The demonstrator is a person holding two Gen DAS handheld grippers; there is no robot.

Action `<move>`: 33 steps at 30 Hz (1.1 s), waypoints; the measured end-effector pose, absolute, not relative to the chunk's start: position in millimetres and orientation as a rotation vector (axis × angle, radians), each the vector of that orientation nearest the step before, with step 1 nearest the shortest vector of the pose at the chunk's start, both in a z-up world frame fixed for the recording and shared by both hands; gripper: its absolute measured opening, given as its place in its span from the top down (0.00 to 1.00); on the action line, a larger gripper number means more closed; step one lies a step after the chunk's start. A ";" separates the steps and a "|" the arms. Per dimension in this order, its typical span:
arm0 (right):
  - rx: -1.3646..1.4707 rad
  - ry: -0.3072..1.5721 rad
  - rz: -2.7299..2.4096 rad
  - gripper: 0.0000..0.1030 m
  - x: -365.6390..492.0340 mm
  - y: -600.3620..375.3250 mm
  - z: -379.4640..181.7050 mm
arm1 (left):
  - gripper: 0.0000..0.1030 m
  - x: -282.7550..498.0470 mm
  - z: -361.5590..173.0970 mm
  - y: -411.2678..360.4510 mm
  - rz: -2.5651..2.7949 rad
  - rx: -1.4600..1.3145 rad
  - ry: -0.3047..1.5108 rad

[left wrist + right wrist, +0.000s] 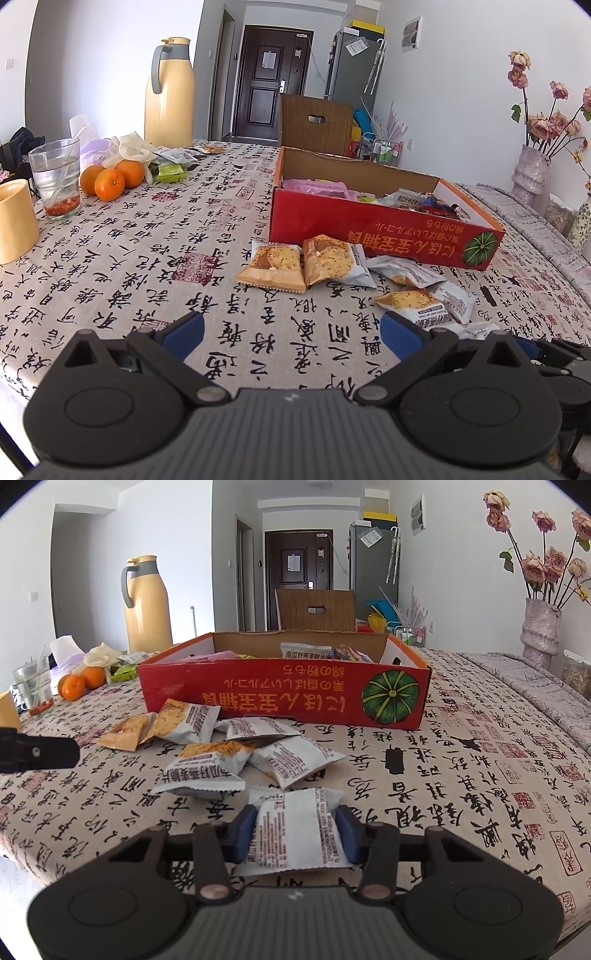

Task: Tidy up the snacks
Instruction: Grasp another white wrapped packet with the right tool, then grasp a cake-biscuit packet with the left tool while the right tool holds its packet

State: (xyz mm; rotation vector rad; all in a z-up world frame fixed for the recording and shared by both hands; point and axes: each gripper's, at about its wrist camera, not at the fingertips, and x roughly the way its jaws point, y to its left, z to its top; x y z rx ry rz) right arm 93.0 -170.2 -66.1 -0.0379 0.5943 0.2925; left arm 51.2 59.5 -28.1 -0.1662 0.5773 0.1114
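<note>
A red cardboard box (258,686) holding several snacks stands on the patterned tablecloth. Several loose biscuit packets (207,764) lie in front of it. My right gripper (295,825) is shut on the nearest white snack packet (291,838), its blue pads pressing both sides while the packet rests on the cloth. In the left wrist view, my left gripper (291,332) is open over bare cloth, nothing between its fingers. The red box (369,229) and loose packets (273,266) lie ahead and to its right. Part of the left gripper shows at the left edge of the right wrist view.
At the far left stand a yellow thermos (170,92), three oranges (110,179), a glass (55,177) and a yellow cup (14,221). A vase of dried roses (532,166) is at the far right. A wooden chair (316,123) stands behind the box.
</note>
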 end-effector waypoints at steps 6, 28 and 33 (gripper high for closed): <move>-0.009 0.554 0.302 0.58 87.8 -183.4 -59.1 | 0.00 54.5 -27.0 55.8 0.115 -0.167 0.583; 0.107 0.512 0.215 0.57 110.4 -247.5 -61.7 | 0.00 129.7 -39.7 -21.5 0.066 -0.140 0.690; 0.116 0.511 0.213 0.57 115.0 -253.3 -62.2 | 0.01 141.4 -46.9 -34.8 0.101 -0.136 0.710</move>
